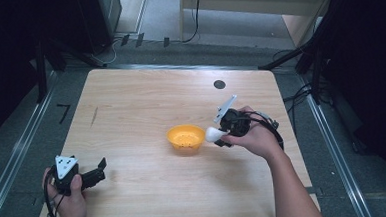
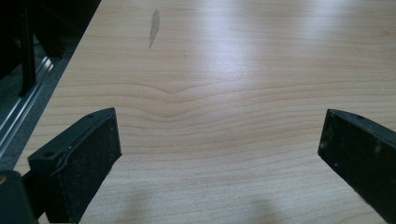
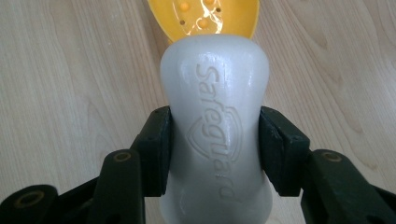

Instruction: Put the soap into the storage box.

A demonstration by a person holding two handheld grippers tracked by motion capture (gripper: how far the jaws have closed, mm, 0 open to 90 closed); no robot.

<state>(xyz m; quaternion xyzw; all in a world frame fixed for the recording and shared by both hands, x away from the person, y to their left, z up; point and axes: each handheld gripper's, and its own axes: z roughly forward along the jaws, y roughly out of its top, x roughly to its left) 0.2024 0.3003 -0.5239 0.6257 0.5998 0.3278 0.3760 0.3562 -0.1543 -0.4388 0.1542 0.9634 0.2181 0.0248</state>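
Left gripper (image 1: 98, 169): lower left of the high view, resting low over the table (image 1: 130, 97); jaws released and spread wide, bare wood between them in the left gripper view.
Right gripper (image 3: 215, 151): clenched on a white soap bar (image 3: 215, 130), pads pressing its waisted sides; right of centre in the high view (image 1: 222, 136).
Soap bar: held above the table, its far end just beside the near rim of the yellow dish (image 1: 185, 138) at frame centre; embossed lettering facing the camera.
Yellow dish: perforated, sitting on the table; top centre of the right gripper view (image 3: 205, 16), just beyond the bar.
Step in hand: judged as carrying the bar toward the dish, placement not yet done.
Next move: calls for a short advance over the dish, a lowering until the bar seats, then release.
Hidden or unclear: underside of the bar and its near end cut off by the frame; most of the dish blocked behind the bar; contact between bar and rim not determinable; black disc (image 1: 219, 84) at the far table edge unidentified.
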